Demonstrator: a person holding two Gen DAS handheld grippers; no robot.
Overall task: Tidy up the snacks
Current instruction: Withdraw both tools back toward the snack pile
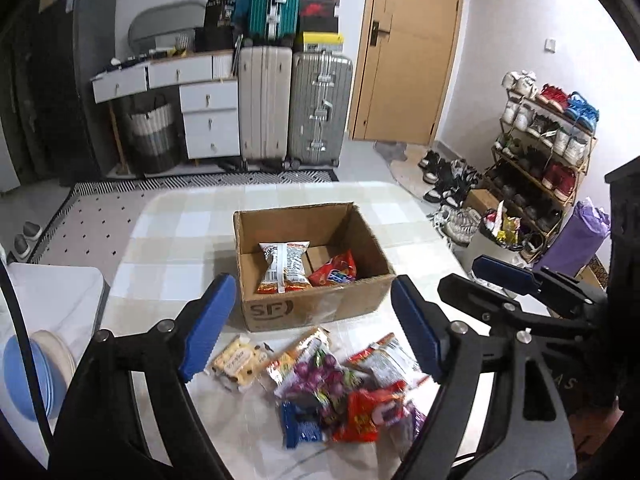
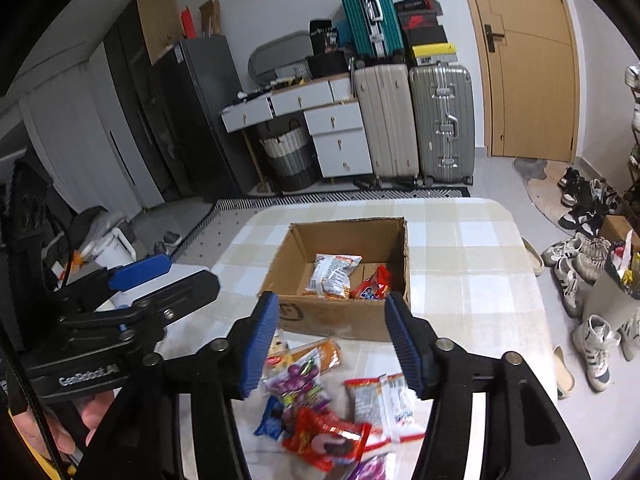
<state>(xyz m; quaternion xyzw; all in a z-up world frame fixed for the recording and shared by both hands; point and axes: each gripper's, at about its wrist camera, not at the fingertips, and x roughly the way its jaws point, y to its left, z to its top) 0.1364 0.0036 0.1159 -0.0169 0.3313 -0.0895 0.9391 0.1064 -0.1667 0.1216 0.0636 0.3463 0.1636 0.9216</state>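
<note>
An open cardboard box stands mid-table and holds a white-and-orange snack bag and a red packet. A pile of loose snacks lies in front of it: a purple grape candy bag, a red packet, a blue packet, a yellow biscuit pack and a white-red bag. My left gripper and right gripper hover open and empty above the pile.
The table has a checked cloth. A white chair with blue plates stands at the left. Suitcases, drawers, a door and a shoe rack fill the room behind. A bin stands at the right.
</note>
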